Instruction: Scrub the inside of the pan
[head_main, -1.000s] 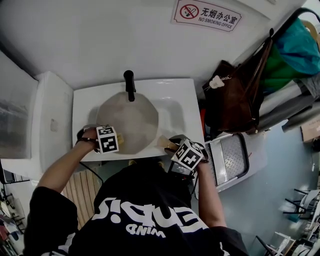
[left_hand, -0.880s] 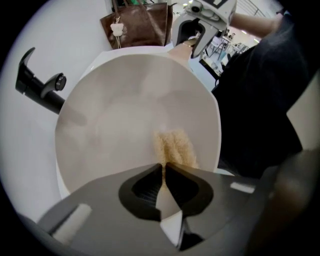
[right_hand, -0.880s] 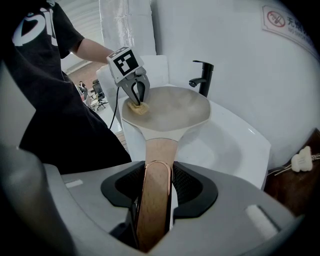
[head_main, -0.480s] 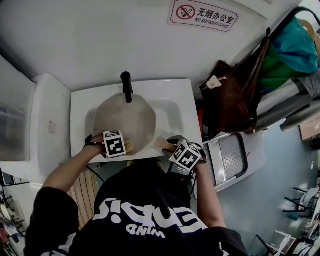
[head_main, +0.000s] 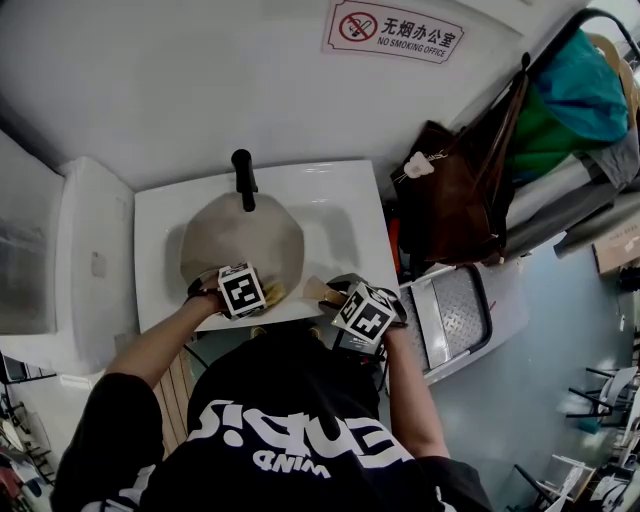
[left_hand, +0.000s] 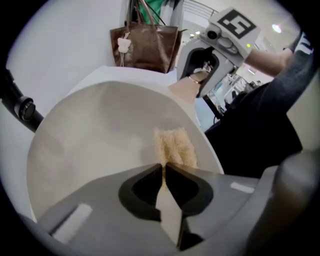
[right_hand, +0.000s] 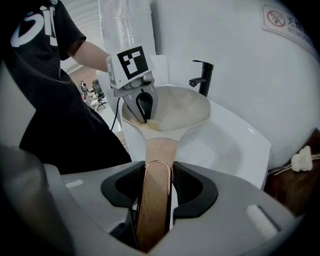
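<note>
Right gripper view: the wooden handle of the pan is clamped between the jaws of the right gripper, which are held partly apart by it. Further on, the pan is set in the white sink, with its handle reaching over the front edge. Inside the pan, near its front wall, a yellowish sponge is pressed on the pale surface. It is pinched by the left gripper, whose jaws are almost together on it. Behind the pan a black faucet is mounted on the sink rim. A brown bag is hung to the right.
</note>
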